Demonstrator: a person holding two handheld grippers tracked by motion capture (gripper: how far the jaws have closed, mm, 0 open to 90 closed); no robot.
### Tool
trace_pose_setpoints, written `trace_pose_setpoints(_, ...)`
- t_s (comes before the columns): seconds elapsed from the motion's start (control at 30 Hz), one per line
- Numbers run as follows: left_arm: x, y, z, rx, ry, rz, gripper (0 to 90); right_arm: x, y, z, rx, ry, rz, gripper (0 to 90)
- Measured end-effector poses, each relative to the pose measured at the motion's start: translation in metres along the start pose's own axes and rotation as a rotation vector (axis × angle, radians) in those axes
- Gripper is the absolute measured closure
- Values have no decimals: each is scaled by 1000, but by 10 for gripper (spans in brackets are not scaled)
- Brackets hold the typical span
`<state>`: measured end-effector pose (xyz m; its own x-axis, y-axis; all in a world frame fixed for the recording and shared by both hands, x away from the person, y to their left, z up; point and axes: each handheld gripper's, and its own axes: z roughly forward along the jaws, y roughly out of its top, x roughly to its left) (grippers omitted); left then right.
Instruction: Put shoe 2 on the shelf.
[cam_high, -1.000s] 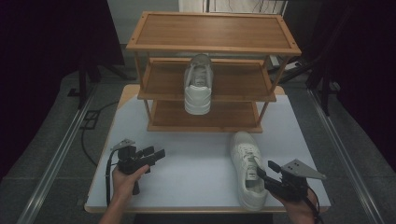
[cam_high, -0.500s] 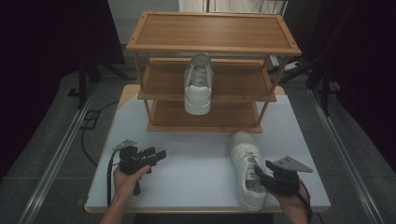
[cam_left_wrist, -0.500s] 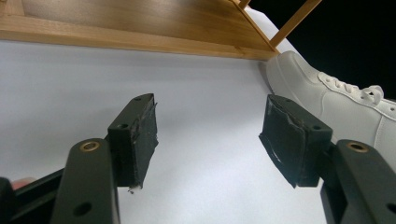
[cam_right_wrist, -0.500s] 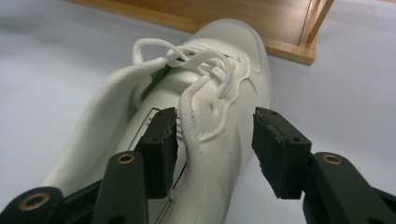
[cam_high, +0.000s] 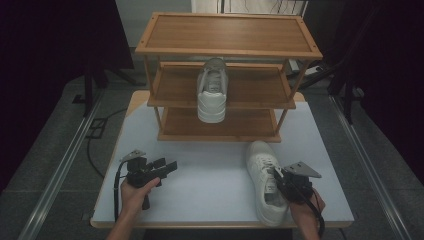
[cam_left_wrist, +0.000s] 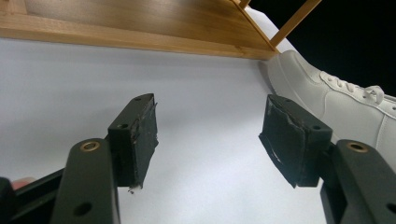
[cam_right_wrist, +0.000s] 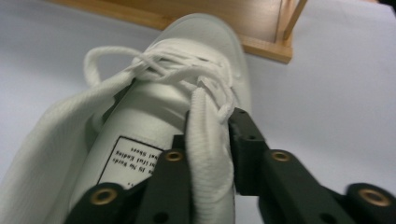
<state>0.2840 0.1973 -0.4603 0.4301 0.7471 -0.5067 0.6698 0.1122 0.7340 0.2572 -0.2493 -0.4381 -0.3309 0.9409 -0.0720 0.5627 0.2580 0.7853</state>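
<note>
A white sneaker (cam_high: 262, 165) lies on the white table (cam_high: 210, 185) at the front right, toe toward the rack. My right gripper (cam_high: 276, 176) reaches into it from the right. Its jaws have just been closing, and they now pinch the padded side of the shoe's collar (cam_right_wrist: 205, 140) between them, beside the tongue label. A matching white sneaker (cam_high: 211, 92) stands on the middle shelf of the wooden rack (cam_high: 230, 35), heel toward me. At the front left my left gripper (cam_high: 167, 166) is open, with bare table between its pads (cam_left_wrist: 140, 135).
The three-tier rack fills the back of the table, and its lowest shelf (cam_high: 240, 122) carries nothing. The sneaker's toe (cam_left_wrist: 299, 74) shows at the right of the left gripper view. Dark floor and a metal rail (cam_high: 60, 170) flank the table.
My right gripper moved left and down onto the table sneaker, and its jaws went from wide apart to pinching the collar. The left gripper stayed put.
</note>
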Motion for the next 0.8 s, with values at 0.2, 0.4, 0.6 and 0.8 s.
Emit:
trace_pose_setpoints(0.2, 2, 0, -1, -3, 2, -9, 356, -10, -7, -1, -60, 50, 108, 824)
trace_pose_setpoints(0.4, 3, -1, 0, 2, 2, -11, 356, -13, -12, -4, -99, 103, 175, 828)
trace_pose_setpoints(0.6, 3, -1, -2, -1, -1, -13, 357, -2, -10, -14, -129, 146, 178, 828)
trace_pose_setpoints(0.8, 4, 1, -6, -15, -2, -15, 357, 5, 1, -33, -194, 170, 189, 828)
